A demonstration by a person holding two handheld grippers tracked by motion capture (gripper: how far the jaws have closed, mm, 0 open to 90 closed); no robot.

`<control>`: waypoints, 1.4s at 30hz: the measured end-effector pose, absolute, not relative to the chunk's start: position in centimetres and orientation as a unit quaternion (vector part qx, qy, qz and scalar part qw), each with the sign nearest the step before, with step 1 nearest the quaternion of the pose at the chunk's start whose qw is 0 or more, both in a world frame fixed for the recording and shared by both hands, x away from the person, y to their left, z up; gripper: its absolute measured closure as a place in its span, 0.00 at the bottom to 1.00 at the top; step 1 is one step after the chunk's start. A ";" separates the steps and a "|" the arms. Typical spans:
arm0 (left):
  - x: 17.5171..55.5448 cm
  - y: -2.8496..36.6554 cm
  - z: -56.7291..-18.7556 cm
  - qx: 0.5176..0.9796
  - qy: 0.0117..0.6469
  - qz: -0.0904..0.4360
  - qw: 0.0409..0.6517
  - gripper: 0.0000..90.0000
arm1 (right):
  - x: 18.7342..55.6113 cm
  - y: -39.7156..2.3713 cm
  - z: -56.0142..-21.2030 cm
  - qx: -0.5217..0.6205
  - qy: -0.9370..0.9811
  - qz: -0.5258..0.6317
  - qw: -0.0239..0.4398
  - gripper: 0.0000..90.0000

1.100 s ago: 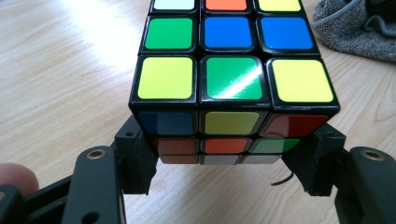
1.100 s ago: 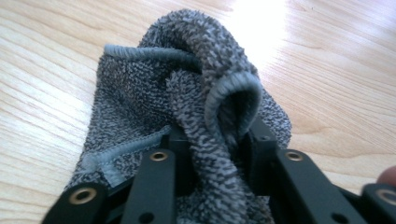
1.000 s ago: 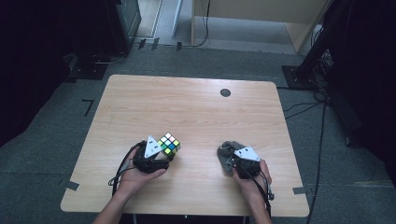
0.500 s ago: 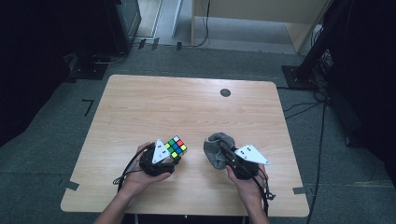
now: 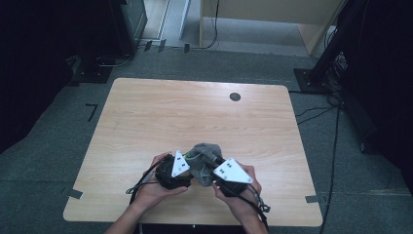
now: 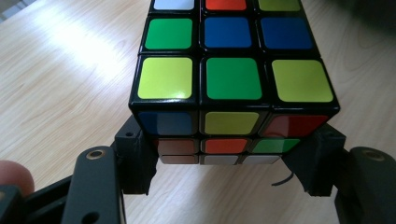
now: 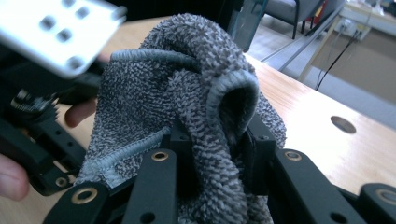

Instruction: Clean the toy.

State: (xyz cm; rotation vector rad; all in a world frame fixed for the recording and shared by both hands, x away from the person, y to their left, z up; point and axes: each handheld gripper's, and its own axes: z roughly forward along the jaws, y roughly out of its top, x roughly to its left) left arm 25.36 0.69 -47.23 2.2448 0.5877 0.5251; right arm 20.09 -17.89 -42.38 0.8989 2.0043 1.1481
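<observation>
A: Nearest first. What has the left tool (image 6: 224,158) got?

B: A black-framed plastic puzzle cube with coloured square stickers (image 6: 231,84). The jaws are drawn in tight against its two opposite sides and grip the lower part. The cube sits just above the pale wooden surface (image 5: 195,117), close to its near edge.

A: And the right tool (image 7: 219,154)?

B: Its jaws have just been opening a little, yet they are clamped on a bunched grey terry cloth with a stitched hem (image 7: 187,93). The cloth bulges up between and over them.

A: How do the two stand to each other?

B: From above, the left tool (image 5: 187,168) and right tool (image 5: 210,171) meet near the middle of the near edge, and the cloth (image 5: 204,156) lies against the left tool's front. I cannot tell whether it touches the cube.

A: Farther back?

B: A small dark round hole (image 5: 235,96) near the far right corner.
</observation>
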 end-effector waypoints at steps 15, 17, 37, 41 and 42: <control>24.9 0.7 -46.9 0.874 0.218 0.237 0.364 0.38 | 21.0 -19.4 -43.3 0.377 0.751 0.413 0.350 0.79; 24.9 0.7 -47.2 0.877 0.220 0.233 0.359 0.38 | 20.3 -18.7 -43.0 0.350 0.756 0.431 0.347 0.78; 24.2 0.3 -46.9 0.873 0.210 0.226 0.377 0.38 | 19.0 -16.2 -43.0 0.281 0.782 0.431 0.353 0.80; 24.3 0.5 -47.0 0.875 0.203 0.220 0.380 0.39 | 20.2 -17.4 -43.5 0.308 0.770 0.430 0.357 0.80; 24.4 0.6 -47.0 0.874 0.205 0.220 0.383 0.39 | 20.7 -18.2 -43.7 0.327 0.765 0.423 0.359 0.80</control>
